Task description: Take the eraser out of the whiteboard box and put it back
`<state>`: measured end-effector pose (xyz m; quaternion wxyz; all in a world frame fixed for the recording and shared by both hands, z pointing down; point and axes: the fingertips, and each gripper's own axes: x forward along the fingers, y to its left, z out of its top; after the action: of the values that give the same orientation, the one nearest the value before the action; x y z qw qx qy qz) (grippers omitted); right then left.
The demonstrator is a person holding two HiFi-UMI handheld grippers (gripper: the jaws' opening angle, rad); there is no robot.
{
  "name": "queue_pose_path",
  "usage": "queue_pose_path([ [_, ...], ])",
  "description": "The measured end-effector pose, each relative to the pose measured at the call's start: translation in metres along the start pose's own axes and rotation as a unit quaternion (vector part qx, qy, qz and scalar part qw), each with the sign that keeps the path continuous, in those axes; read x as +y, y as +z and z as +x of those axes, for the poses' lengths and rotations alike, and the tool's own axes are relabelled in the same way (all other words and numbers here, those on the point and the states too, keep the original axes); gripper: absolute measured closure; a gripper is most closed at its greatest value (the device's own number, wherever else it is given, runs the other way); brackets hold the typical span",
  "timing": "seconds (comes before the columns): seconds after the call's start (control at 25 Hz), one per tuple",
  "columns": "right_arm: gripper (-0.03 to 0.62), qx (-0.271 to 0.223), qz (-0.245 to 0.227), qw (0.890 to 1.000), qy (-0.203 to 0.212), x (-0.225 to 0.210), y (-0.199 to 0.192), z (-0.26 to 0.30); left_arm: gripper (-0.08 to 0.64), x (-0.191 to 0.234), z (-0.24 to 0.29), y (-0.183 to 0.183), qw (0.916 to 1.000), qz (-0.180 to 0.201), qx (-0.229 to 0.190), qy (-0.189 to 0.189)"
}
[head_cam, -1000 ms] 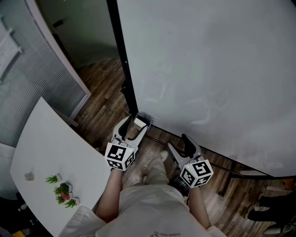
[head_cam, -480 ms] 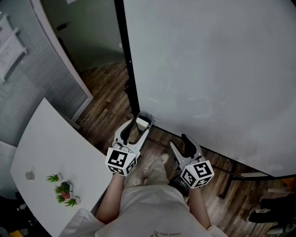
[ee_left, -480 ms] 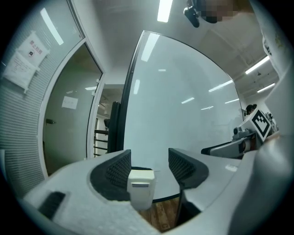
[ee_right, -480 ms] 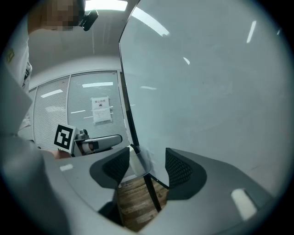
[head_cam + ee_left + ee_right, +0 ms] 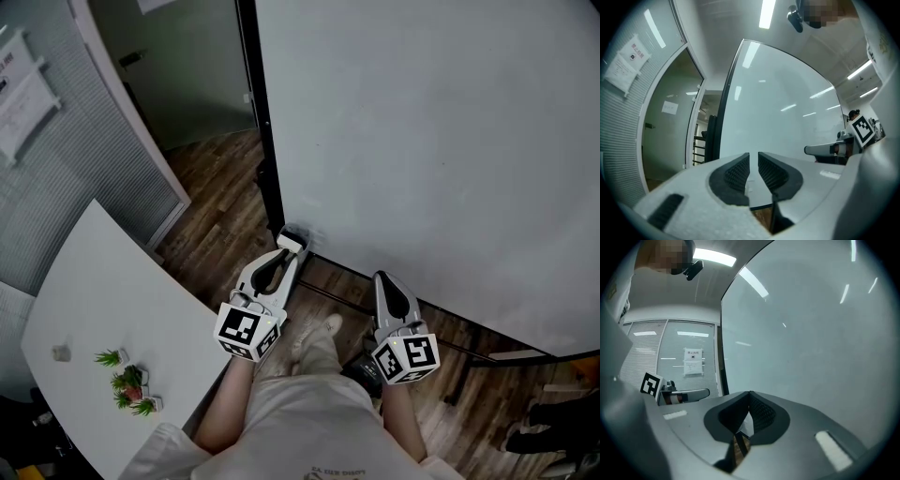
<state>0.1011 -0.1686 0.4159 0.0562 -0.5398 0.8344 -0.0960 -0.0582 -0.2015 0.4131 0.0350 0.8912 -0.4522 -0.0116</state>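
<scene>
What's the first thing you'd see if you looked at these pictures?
The huge whiteboard fills the top right. Below it, the left gripper and right gripper point toward its bottom edge, both empty with jaws that have just been closing: the right shut, the left a crack apart. Little plants sit on the table at the left.

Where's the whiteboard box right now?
Head view, left of centre: the whiteboard box sits at the bottom left corner of the whiteboard, beside the foot of the black frame post, above the wooden floor.
</scene>
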Motion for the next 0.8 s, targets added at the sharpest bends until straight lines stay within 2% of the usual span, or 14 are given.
queue_pose_path([
  [0.12,0.58,0.011,0.002,1.0,0.007,0.002,-0.002,-0.001,0.56,-0.002,-0.004,0.004,1.0,0.004,-0.008,0.002],
  [0.28,0.58,0.013,-0.001,1.0,0.012,0.005,-0.002,-0.003,0.56,-0.006,-0.005,0.004,0.9999,-0.005,-0.007,-0.009],
  [0.52,0.58,0.023,-0.015,1.0,0.007,0.006,-0.004,-0.004,0.56,-0.01,-0.002,-0.006,0.9997,-0.01,0.018,-0.013],
  [0.68,0.58,0.028,-0.02,0.999,0.005,0.006,-0.005,-0.005,0.558,-0.023,-0.003,-0.005,0.998,-0.028,0.022,-0.052],
  [0.8,0.58,0.03,-0.023,0.999,0.004,0.004,-0.006,-0.006,0.558,-0.023,-0.003,-0.003,0.9977,-0.036,0.019,-0.054],
])
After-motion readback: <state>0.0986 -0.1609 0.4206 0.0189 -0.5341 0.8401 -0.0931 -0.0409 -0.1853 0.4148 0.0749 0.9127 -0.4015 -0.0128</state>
